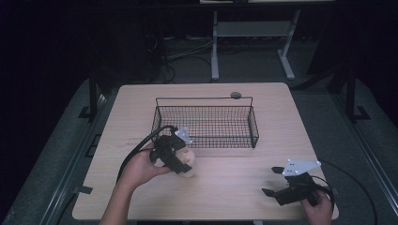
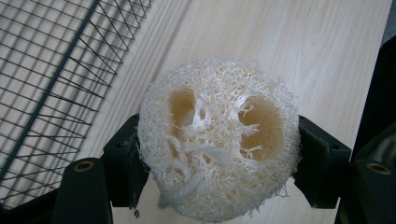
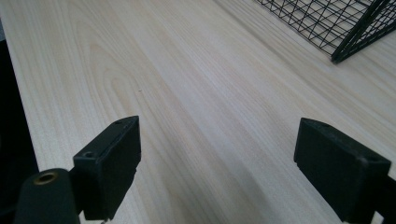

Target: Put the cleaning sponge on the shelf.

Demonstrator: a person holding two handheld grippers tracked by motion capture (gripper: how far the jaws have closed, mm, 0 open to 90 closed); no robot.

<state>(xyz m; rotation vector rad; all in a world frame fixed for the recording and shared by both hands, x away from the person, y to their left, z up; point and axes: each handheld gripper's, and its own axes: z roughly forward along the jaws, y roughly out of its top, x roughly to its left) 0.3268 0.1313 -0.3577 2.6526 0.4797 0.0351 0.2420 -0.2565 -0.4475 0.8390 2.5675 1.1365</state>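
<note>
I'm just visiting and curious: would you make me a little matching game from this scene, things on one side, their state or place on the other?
Things:
1. loofah sponge
2. wire basket
3. left hand-held gripper
4. right hand-held gripper

States:
A. jaws wide apart, holding nothing
B. black mesh, standing mid-table
C. pale, fibrous, pinched between two jaws
D. shut on something, beside the basket

Pairs: 1-C, 2-B, 3-D, 4-A

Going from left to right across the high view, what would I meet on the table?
Left hand-held gripper clamped on a loofah sponge → black wire basket, farther back → right hand-held gripper, open, resting near the table's front right corner.
</note>
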